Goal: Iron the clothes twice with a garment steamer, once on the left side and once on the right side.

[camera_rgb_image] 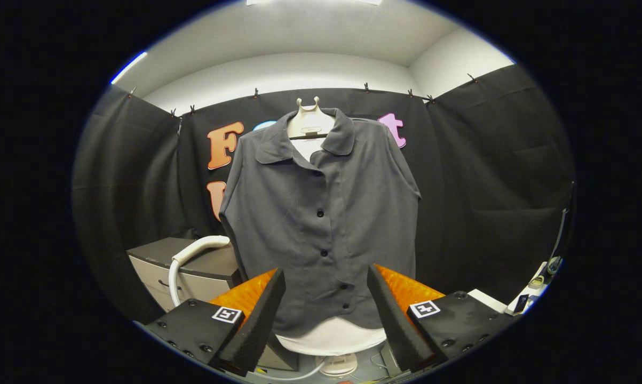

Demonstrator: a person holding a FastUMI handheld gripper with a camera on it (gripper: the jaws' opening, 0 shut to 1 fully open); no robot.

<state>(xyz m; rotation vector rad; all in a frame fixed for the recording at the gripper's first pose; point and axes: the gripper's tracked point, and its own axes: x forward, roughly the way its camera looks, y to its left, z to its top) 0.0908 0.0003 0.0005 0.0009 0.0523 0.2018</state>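
- The grey shirt (321, 224) hangs buttoned on a white mannequin form (310, 120), beyond the gripper (326, 306), so both front sides are open to steam.
- The steamer's white handle (198, 248) rests on a grey cabinet (192, 266), beside the shirt.
- The jaws are apart and hold nothing, probably ready to take the handle.

Gripper (326, 298): wedge-shaped jaws, screwed mounts bearing square black-and-white tags.

Quick count from the gripper view: one dark grey button-up collared shirt (321, 224), hanging on one white mannequin torso (310, 124). I can make out five small dark buttons (319, 213) down the front. One white curved steamer hose (192, 253), one grey low cabinet (187, 266), and one gripper (326, 314) with two fingers spread apart, nothing between them.
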